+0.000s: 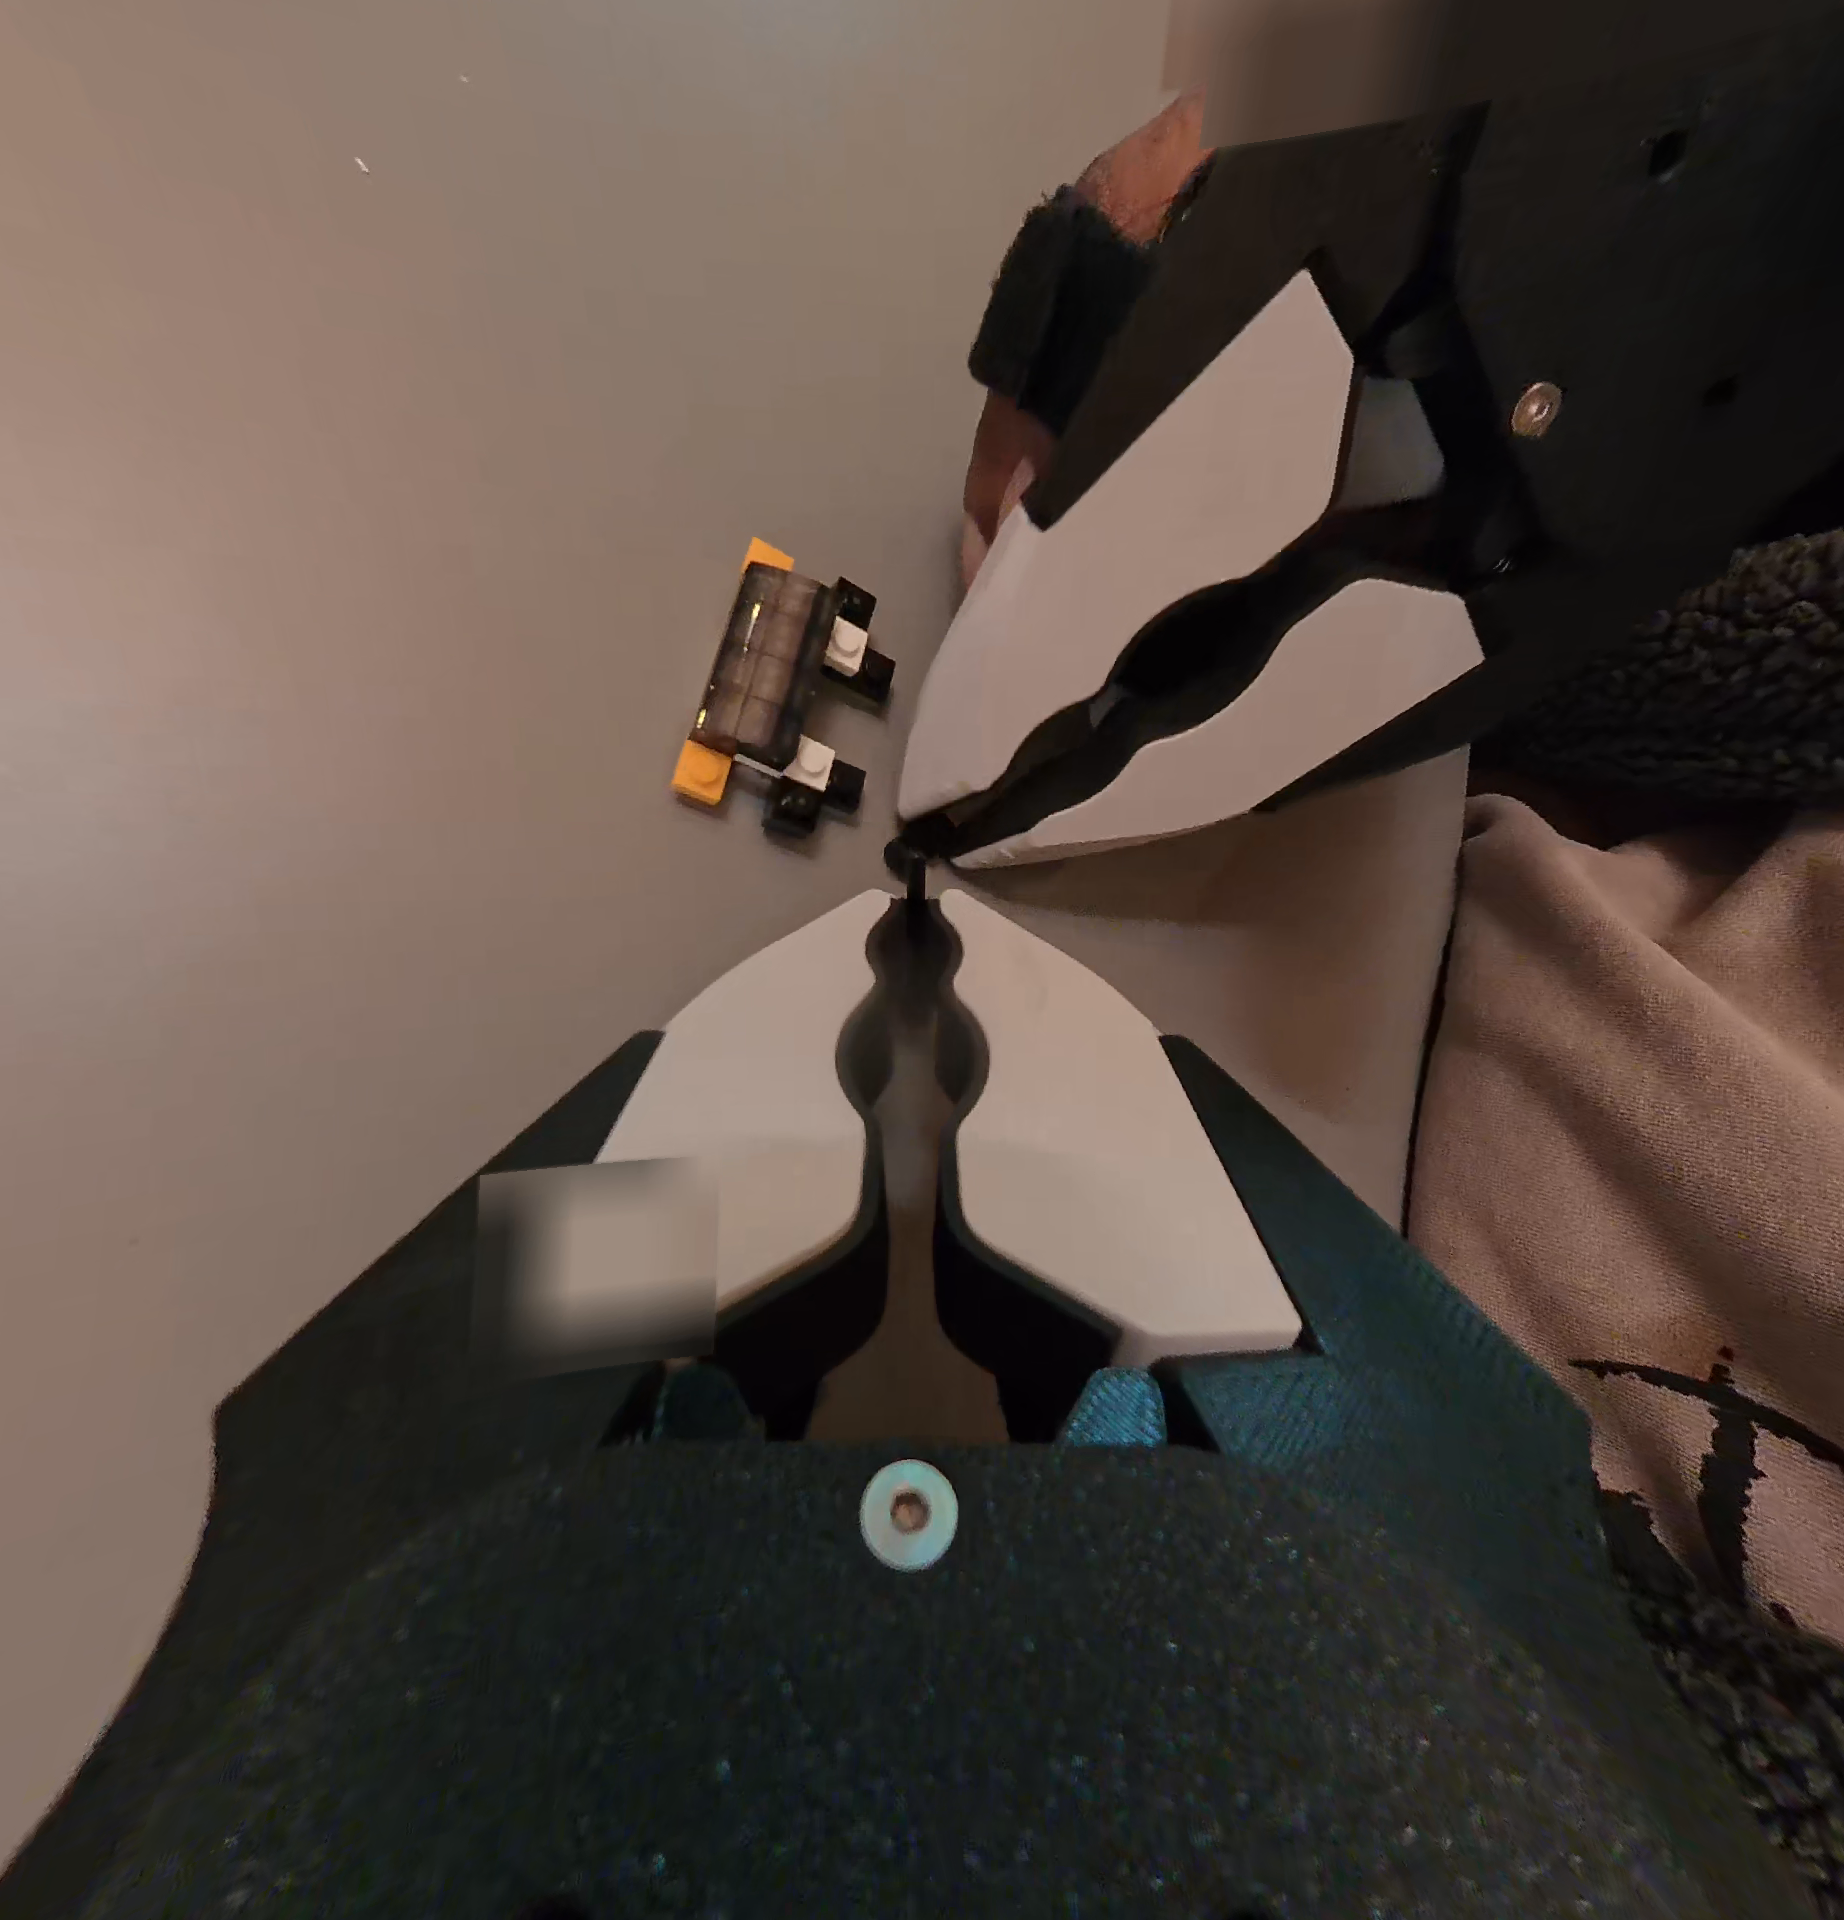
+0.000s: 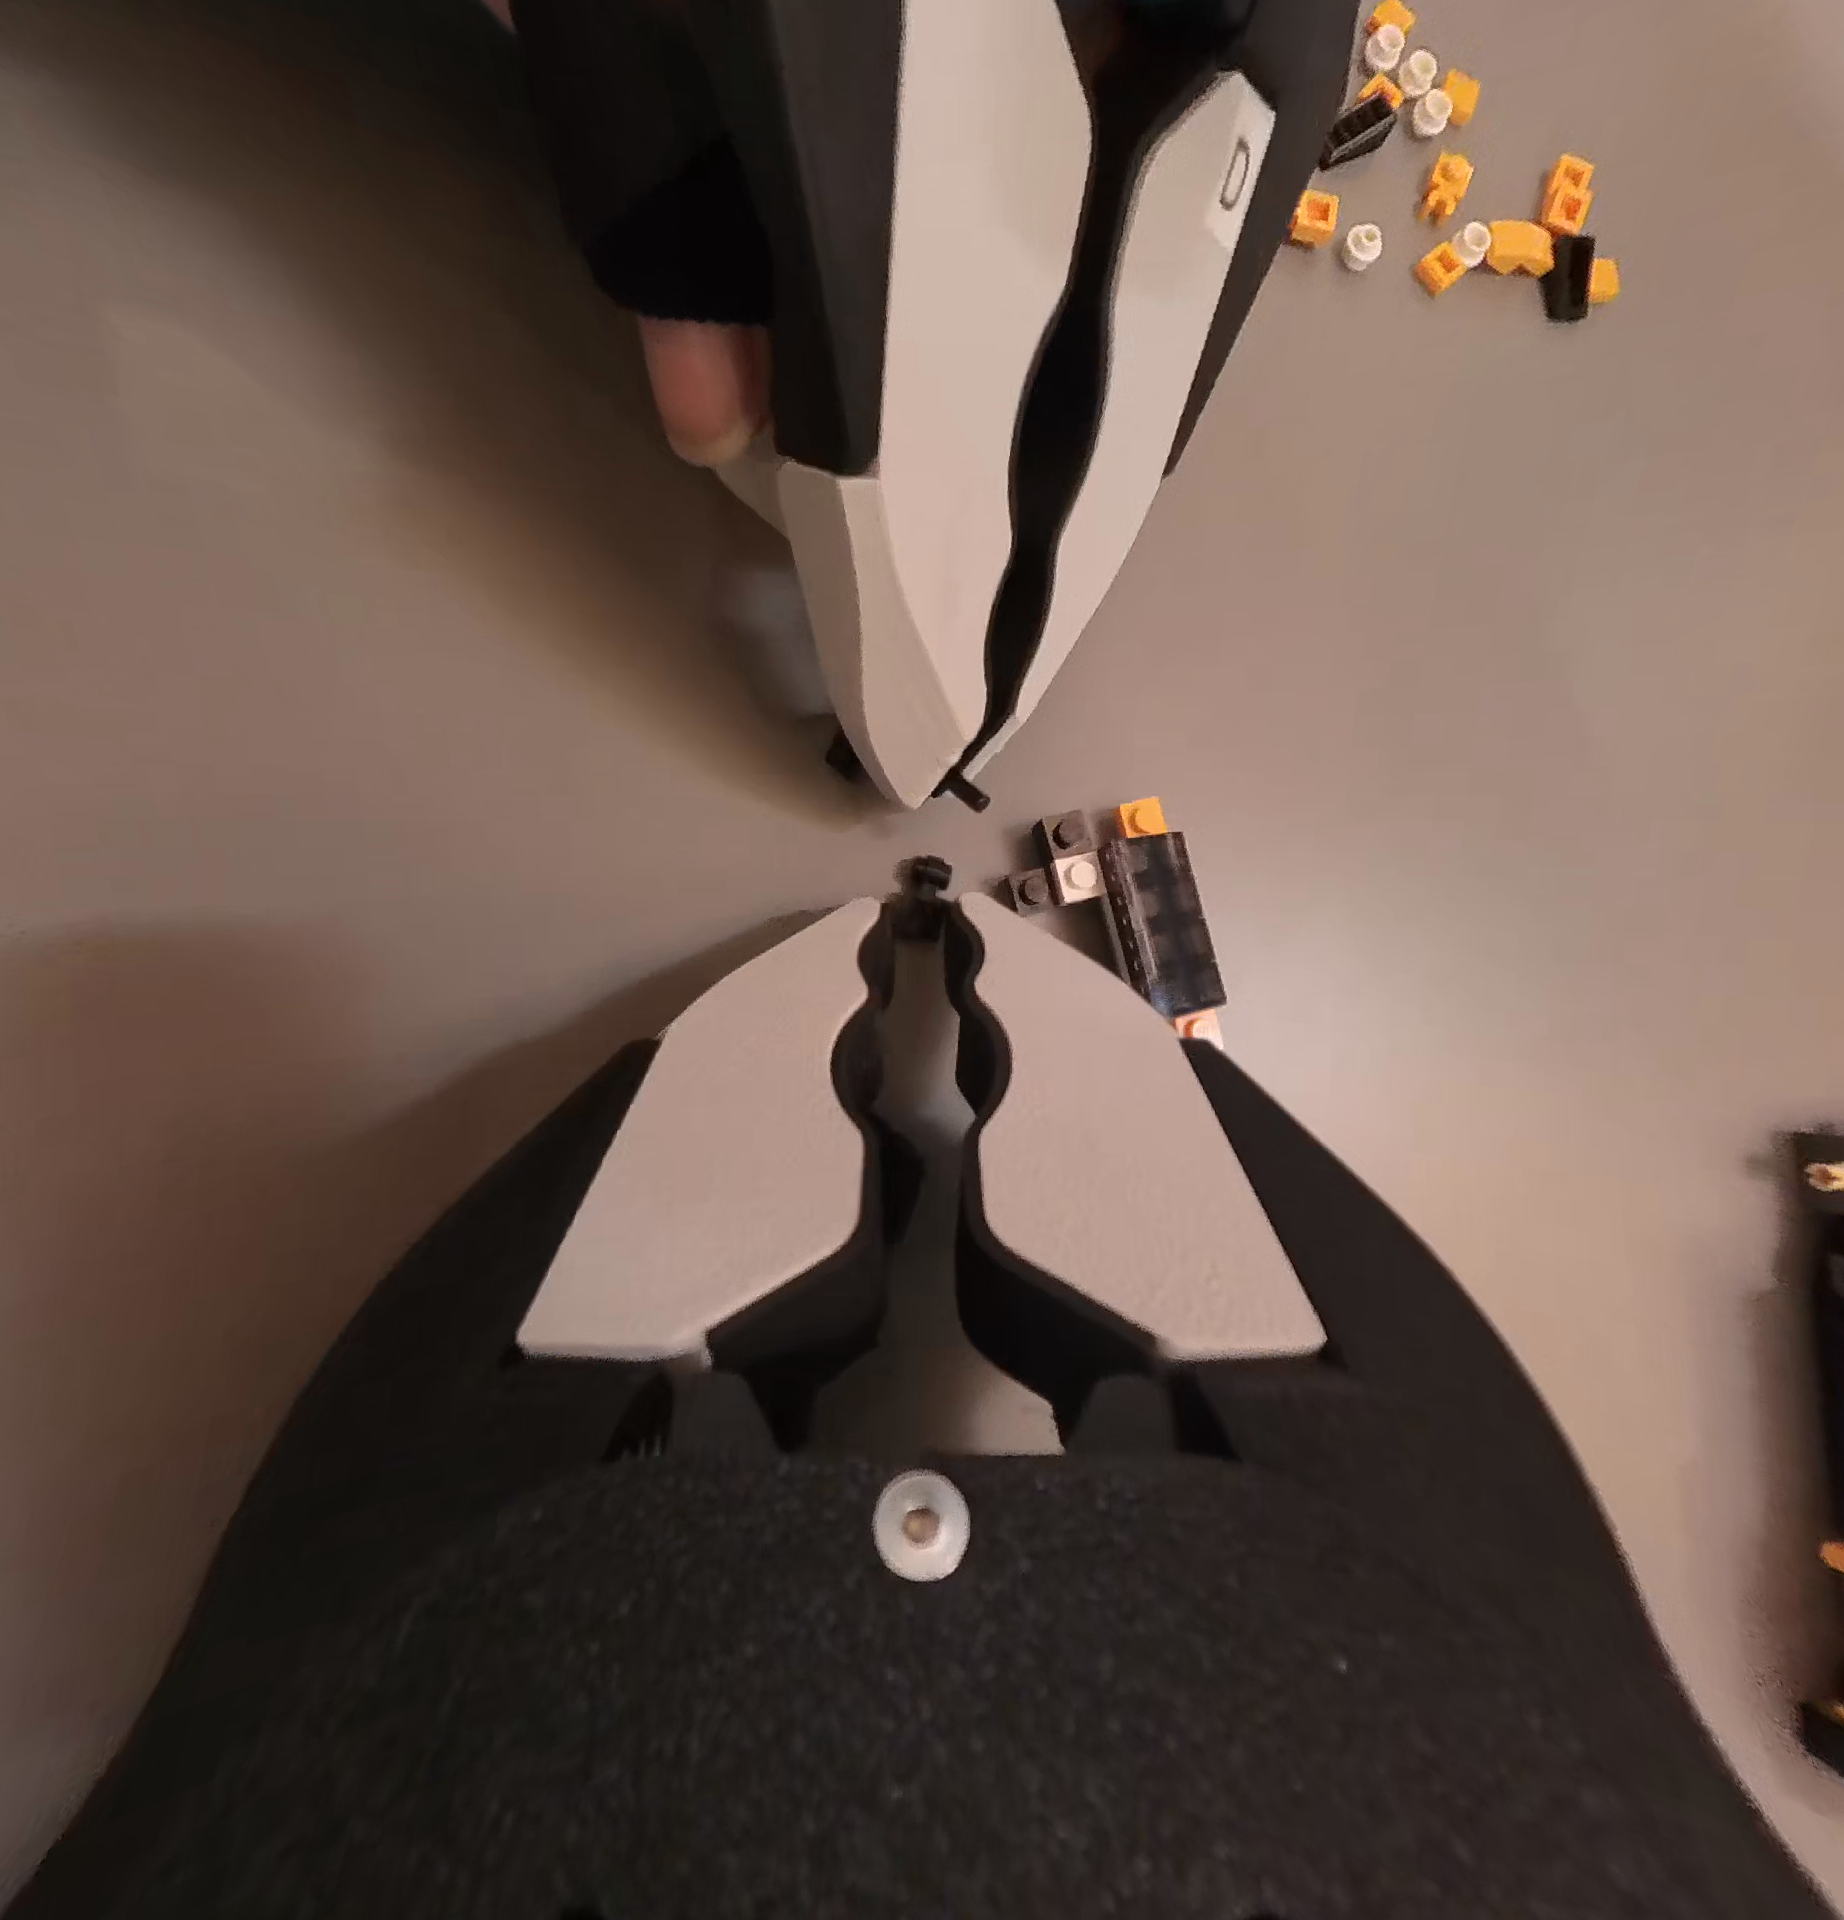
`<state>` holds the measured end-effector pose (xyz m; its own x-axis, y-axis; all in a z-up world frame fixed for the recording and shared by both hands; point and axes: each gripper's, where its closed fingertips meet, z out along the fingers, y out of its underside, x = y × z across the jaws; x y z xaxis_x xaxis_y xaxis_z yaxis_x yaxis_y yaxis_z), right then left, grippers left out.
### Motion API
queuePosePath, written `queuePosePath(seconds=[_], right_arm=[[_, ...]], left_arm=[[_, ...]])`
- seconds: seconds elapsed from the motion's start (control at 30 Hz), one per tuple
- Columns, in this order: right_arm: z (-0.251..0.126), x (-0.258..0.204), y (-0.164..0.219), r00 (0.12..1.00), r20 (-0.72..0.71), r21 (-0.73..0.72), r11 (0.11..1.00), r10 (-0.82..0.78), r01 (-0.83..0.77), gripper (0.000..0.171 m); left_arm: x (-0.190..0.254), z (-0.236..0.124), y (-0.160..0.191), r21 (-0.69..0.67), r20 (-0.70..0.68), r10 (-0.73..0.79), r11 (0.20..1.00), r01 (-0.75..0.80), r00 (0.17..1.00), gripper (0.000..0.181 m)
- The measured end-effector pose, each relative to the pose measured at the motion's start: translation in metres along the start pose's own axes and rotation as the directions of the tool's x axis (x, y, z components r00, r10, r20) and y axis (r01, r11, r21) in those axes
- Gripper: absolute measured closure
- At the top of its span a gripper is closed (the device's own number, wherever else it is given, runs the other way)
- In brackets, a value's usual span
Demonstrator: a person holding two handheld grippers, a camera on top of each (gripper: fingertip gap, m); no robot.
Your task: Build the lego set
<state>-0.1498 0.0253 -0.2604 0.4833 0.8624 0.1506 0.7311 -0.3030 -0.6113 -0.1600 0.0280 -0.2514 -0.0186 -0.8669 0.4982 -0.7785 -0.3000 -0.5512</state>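
Note:
My left gripper [image 1: 913,902] is shut on a thin black pin [image 1: 916,891] at its fingertips. My right gripper [image 2: 923,906] is shut on a small black round piece [image 2: 925,878]. The two grippers point tip to tip just above the grey table, and the two pieces are very close together. In the right wrist view the left gripper [image 2: 949,792] comes down from the top with the pin [image 2: 968,796] sticking out. In the left wrist view the right gripper [image 1: 923,844] comes in from the upper right. A small sub-assembly [image 1: 783,686] of smoky clear, orange, black and white bricks lies beside the tips; it also shows in the right wrist view [image 2: 1131,909].
Several loose orange, white and black bricks [image 2: 1458,187] lie scattered at the far right of the table [image 2: 274,623]. A larger black and orange build [image 2: 1832,1455] sits at the right edge. A person's gloved fingers [image 2: 705,364] hold the left gripper. The person's clothing [image 1: 1624,1039] is beyond the table edge. Left and right tips are no more than a few centimetres apart.

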Motion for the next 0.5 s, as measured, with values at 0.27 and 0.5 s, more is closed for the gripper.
queuePosePath(seconds=[0.27, 0.5], right_arm=[[-0.032, -0.036, 0.007, 0.901, 0.339, 0.000, 0.958, 0.270, -0.287, 0.163], [-0.059, -0.072, 0.043, 0.780, 0.495, -0.181, 0.924, 0.382, -0.338, 0.163]], left_arm=[[0.006, 0.003, 0.001, -0.001, -0.032, 0.010, 1.000, -0.010, 0.999, 0.180], [0.019, 0.012, 0.003, -0.012, -0.101, 0.024, 1.000, -0.026, 0.995, 0.180]])
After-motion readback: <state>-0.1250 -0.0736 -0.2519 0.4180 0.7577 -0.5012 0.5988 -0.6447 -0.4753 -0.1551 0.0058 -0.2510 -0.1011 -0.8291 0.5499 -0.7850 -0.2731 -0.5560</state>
